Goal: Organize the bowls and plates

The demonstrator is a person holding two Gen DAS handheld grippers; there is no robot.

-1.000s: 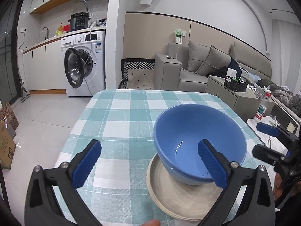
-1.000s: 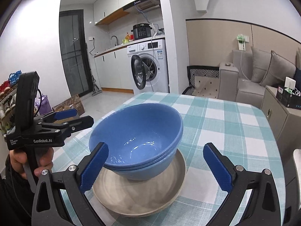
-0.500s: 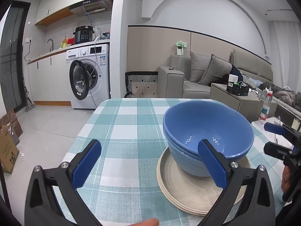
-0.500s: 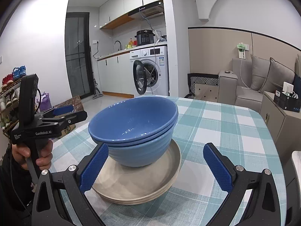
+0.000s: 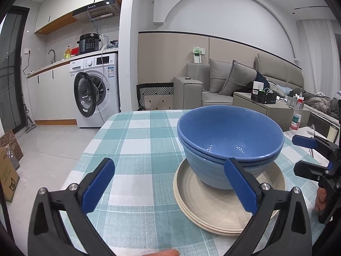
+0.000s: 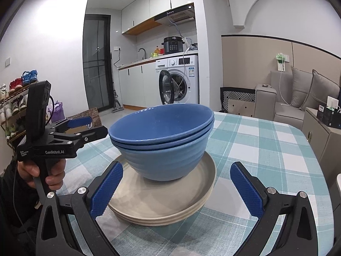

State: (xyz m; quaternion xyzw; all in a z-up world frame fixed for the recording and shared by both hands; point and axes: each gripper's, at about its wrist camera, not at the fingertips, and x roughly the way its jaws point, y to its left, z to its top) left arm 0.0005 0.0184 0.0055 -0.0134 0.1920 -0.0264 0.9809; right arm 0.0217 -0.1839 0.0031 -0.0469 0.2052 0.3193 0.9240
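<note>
Right wrist view alone shows a hand (image 6: 40, 172) gripping the left gripper (image 5: 168, 183) handle; left view shows a water bottle (image 5: 296, 115) beyond; two nested blue bowls (image 6: 164, 143) sit in a stack of three beige plates (image 6: 170, 200) on the checked worktop (image 5: 136, 140); right gripper (image 6: 175, 187) jaws apart, empty; left jaws apart, empty

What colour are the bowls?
Blue bowls, nested on beige plates; clearest in the right wrist view.
</note>
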